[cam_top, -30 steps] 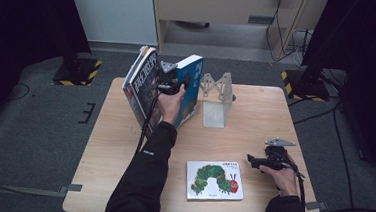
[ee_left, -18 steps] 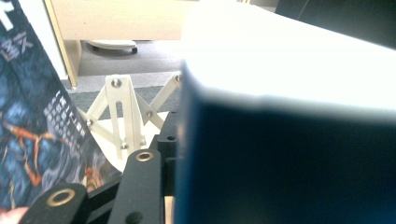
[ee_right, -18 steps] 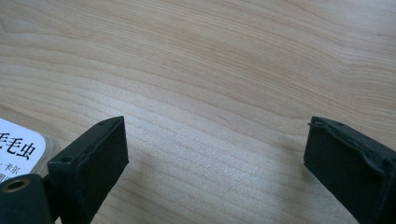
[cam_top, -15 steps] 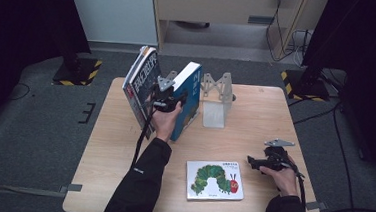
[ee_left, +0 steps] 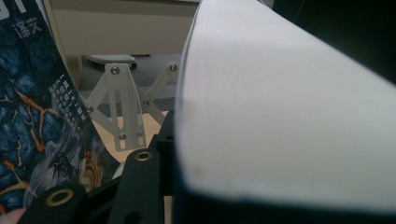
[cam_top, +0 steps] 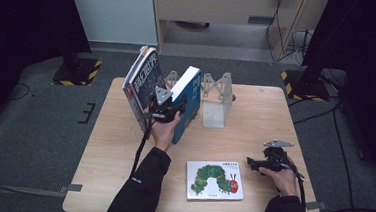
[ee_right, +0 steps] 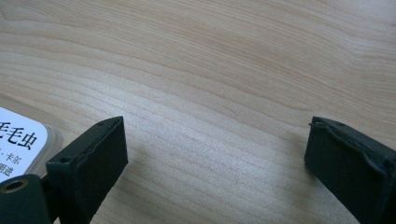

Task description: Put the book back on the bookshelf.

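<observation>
- The left tool (cam_top: 168,110) is clenched on the blue book (cam_top: 189,98), which stands tilted on the table (cam_top: 255,125) with its lower edge down and its long axis rising away from the person toward the far side.
- The white bookend rack (cam_top: 215,99) stands just beside the blue book on its right; the dark-covered book (cam_top: 141,82) leans just to its left, apart from it.
- In the left gripper view the blue book's white page block (ee_left: 280,116) sits between the jaws, with the rack (ee_left: 122,107) behind.
- The left hand is by far the nearer to the rack.
- The right tool (cam_top: 264,164) rests released on the table, jaws wide over bare wood (ee_right: 210,84), just right of the caterpillar picture book (cam_top: 215,180) lying flat.
</observation>
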`<state>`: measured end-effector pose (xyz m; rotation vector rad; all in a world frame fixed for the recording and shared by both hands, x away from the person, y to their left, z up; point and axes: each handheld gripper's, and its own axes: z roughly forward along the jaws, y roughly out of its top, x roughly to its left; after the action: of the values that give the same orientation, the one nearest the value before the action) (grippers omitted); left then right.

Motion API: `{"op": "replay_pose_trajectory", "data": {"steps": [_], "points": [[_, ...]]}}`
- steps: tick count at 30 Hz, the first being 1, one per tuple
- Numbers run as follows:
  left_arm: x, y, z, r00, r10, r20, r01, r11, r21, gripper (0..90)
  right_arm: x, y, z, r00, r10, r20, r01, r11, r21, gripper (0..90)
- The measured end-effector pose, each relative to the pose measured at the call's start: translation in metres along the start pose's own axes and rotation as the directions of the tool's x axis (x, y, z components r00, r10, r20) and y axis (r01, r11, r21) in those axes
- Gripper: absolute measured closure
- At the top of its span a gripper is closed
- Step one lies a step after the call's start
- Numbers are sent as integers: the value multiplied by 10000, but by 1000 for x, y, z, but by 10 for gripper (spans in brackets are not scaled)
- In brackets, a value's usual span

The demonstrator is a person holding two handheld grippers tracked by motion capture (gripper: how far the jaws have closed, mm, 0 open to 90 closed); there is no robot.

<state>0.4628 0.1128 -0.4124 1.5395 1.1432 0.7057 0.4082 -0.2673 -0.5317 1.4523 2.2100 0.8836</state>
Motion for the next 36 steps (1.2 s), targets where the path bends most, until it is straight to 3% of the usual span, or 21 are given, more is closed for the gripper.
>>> {"op": "replay_pose_trajectory", "data": {"steps": [3,6,9,19,29,36], "points": [[-1,-4,1,10000,-66,-67,66,9999,92,566,-1,-1,0,10000,-3,28,3,10000,-6,59],[-2,-8,2,9998,-48,-205,46,9999,-116,572,0,-1,1,9999,-143,53,143,9999,3,57],[-6,-9,2,9988,77,-492,-85,9998,-173,579,0,-1,1,9998,-172,87,173,9998,-49,56],[-8,-7,11,9968,108,-791,-127,9996,-234,587,1,-1,2,9996,-234,124,235,9997,-73,53],[-5,-2,32,9990,38,-456,-50,9997,-255,580,0,-1,3,9995,-300,140,301,9995,-132,53],[-3,-8,18,9998,-85,-156,83,9999,-82,510,1,-1,3,9995,-278,138,279,9995,-122,53]]}}
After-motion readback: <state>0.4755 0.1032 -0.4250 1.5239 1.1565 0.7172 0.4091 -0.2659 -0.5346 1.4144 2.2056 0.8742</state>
